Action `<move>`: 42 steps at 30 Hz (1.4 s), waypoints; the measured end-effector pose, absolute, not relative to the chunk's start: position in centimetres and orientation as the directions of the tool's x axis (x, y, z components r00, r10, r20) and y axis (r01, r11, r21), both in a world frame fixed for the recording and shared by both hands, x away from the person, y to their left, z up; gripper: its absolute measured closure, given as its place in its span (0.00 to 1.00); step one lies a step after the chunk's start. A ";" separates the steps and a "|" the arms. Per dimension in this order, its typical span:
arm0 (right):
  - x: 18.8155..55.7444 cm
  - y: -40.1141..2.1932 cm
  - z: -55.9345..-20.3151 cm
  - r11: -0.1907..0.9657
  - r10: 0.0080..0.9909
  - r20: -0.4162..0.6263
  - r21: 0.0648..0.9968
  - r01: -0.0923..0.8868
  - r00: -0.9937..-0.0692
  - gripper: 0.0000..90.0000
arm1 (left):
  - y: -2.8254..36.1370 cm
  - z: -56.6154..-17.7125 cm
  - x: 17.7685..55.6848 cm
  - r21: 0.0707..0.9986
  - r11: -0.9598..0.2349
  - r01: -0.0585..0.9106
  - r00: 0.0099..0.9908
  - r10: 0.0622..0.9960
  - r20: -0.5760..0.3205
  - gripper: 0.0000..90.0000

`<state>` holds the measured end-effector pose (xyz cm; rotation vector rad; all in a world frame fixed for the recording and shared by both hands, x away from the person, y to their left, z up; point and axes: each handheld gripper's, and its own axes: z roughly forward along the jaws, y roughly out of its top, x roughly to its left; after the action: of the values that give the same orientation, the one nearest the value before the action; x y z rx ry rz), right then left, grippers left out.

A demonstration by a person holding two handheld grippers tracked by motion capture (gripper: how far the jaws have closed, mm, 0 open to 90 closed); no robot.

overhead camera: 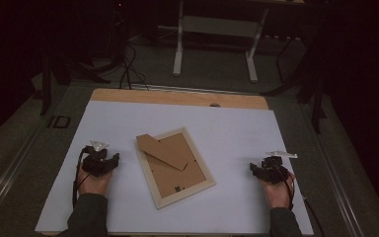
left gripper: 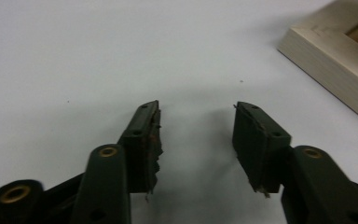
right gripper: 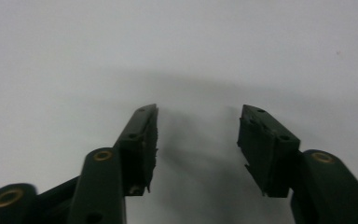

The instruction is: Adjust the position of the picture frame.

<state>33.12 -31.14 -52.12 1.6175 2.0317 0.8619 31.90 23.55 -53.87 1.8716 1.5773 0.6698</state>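
Grippers both empty, jaws apart: left gripper [overhead camera: 100, 159] near the frame [overhead camera: 174, 166], right gripper [overhead camera: 268, 168] well apart from it. Frame lies back-up mid surface [overhead camera: 237, 128]. We'd bring left in low w/ right steadying the far edge. Left gripper view shows frame's side [left gripper: 331, 70]; high view gives the stand [overhead camera: 164, 150].

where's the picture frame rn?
In the high view the picture frame lies face down, backing up, mid-table on the white sheet, between the left gripper and right gripper, nearer the left; neither touches it.
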 end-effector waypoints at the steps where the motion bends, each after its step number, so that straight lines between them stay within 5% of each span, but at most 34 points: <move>1: 33.0 -31.1 -51.9 0.144 0.964 0.064 0.690 0.709 -0.259 0.56 | 23.7 -53.7 31.7 0.715 -0.124 0.688 0.187 0.982 -0.009 0.61; 8: 32.4 -30.2 -51.1 0.184 0.950 0.045 0.719 0.670 -0.309 0.62 | 23.9 -51.9 30.5 0.754 -0.107 0.648 0.259 0.962 -0.087 0.59; 19: 32.2 -29.1 -50.4 0.216 0.931 0.049 0.726 0.653 -0.362 0.58 | 23.3 -51.5 30.3 0.770 -0.160 0.618 0.349 0.933 -0.086 0.58; 42: 30.3 -27.4 -48.7 0.267 0.847 0.101 0.769 0.581 -0.522 0.77 | 24.1 -49.9 31.7 0.753 -0.220 0.620 0.439 0.893 -0.101 0.64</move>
<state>30.35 -27.39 -48.72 1.3057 2.2118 1.1227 31.68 24.10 -49.91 1.9426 1.2726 0.4625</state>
